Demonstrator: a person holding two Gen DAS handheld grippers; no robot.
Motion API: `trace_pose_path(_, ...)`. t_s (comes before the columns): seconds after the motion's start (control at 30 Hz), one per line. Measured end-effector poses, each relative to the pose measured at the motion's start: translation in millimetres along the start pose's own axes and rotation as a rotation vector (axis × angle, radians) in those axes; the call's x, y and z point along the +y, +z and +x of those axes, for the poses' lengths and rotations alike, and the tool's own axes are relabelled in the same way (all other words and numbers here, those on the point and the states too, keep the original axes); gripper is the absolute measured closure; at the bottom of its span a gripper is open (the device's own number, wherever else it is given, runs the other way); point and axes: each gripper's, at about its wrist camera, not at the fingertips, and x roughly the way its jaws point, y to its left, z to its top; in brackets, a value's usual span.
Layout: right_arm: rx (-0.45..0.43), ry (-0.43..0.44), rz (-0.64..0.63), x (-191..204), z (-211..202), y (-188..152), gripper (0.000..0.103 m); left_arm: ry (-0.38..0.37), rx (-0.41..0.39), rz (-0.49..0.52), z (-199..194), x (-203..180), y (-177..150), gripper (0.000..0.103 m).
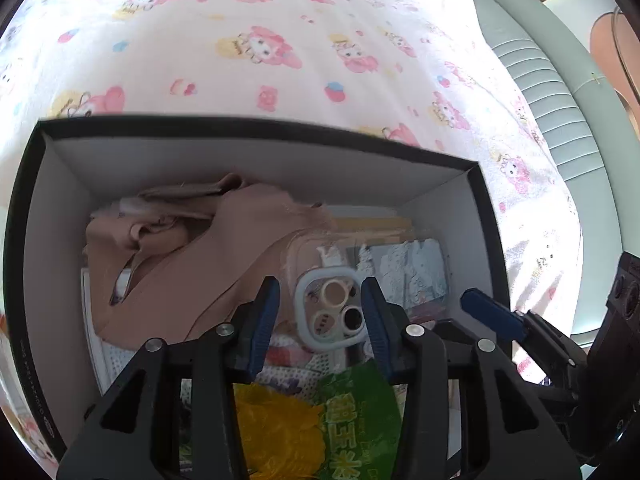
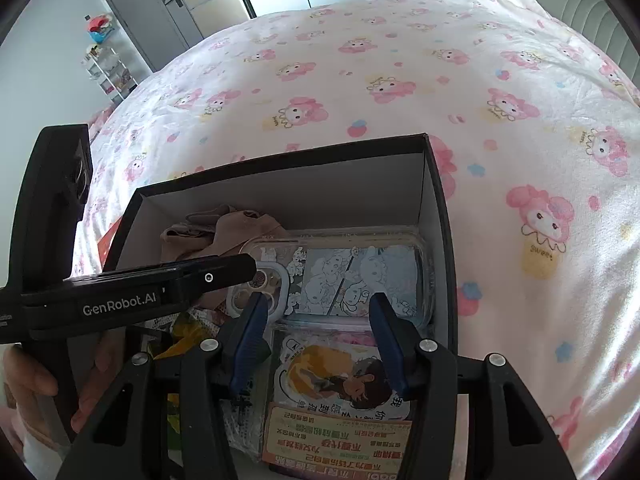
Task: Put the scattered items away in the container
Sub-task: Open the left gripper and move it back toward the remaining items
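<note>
A black box with white inner walls (image 1: 248,160) (image 2: 304,196) sits on the bed. Inside lie a clear phone case (image 1: 332,308) (image 2: 352,276), a tan cloth (image 1: 188,264) (image 2: 224,232), a green and yellow snack packet (image 1: 320,428) and a printed card pack (image 2: 340,408). My left gripper (image 1: 320,304) is open and empty, hovering over the phone case's camera ring. My right gripper (image 2: 316,320) is open and empty above the case and card pack. The left gripper's body (image 2: 132,292) crosses the right wrist view; the right gripper's blue fingertip (image 1: 488,312) shows in the left wrist view.
The bed carries a white sheet with pink cartoon prints (image 1: 280,48) (image 2: 400,80). A grey-green padded headboard (image 1: 536,80) runs along the right. A grey door (image 2: 144,12) and a white shelf rack (image 2: 108,68) stand beyond the bed. A red item (image 2: 107,240) lies left of the box.
</note>
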Motion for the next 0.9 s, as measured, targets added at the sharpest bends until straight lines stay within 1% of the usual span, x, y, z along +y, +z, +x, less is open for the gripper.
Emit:
trace_pose_path(0.07, 0.005, 0.004, -0.022, 3, 0, -3, 0.053, 0.004, 0.028, -0.02, 9, 5, 0, 0.062)
trace_pose_path(0.13, 0.016, 0.004, -0.03, 6, 2, -9, 0.053, 0.002, 0.018, -0.013, 8, 3, 0, 0.062)
trace_pose_path(0.17, 0.008, -0.012, -0.035, 7, 2, -11, 0.053, -0.014, 0.018, -0.006, 7, 1, 1, 0.062)
trace_pose_path(0.2, 0.007, -0.035, -0.047, 10, 3, -13, 0.053, -0.035, 0.02, -0.003, 8, -1, 2, 0.056)
trace_pose_path(0.23, 0.015, -0.053, -0.057, 13, 5, -13, 0.053, -0.034, 0.018, 0.0, 9, -2, 3, 0.054)
trace_pose_path(0.33, 0.027, -0.083, -0.042, 15, 8, -10, 0.053, -0.009, 0.001, 0.025, 6, -6, 5, 0.055)
trace_pose_path(0.37, 0.031, -0.079, -0.029, 14, 8, -8, 0.053, -0.009, -0.001, 0.023, 0, -6, 1, 0.058)
trace_pose_path(0.4, 0.029, -0.068, -0.02, 13, 6, -8, 0.053, -0.009, -0.026, 0.036, -10, -8, -4, 0.058)
trace_pose_path(0.43, 0.02, -0.061, -0.02, 14, 2, -8, 0.053, 0.008, -0.058, 0.058, -22, -11, -11, 0.058)
trace_pose_path(0.5, -0.013, -0.066, -0.029, 17, -9, -12, 0.053, 0.064, -0.109, 0.09, -44, -17, -24, 0.058)
trace_pose_path(0.57, -0.037, -0.073, -0.026, 22, -21, -17, 0.053, 0.082, -0.143, 0.124, -63, -23, -36, 0.059)
trace_pose_path(0.63, -0.058, -0.073, -0.012, 26, -33, -21, 0.053, 0.091, -0.188, 0.132, -83, -28, -51, 0.059)
trace_pose_path(0.8, -0.135, -0.073, -0.019, 41, -77, -34, 0.053, 0.036, -0.248, 0.138, -123, -32, -85, 0.059)
trace_pose_path(0.9, -0.174, -0.064, -0.022, 50, -102, -46, 0.053, 0.036, -0.282, 0.145, -137, -42, -109, 0.058)
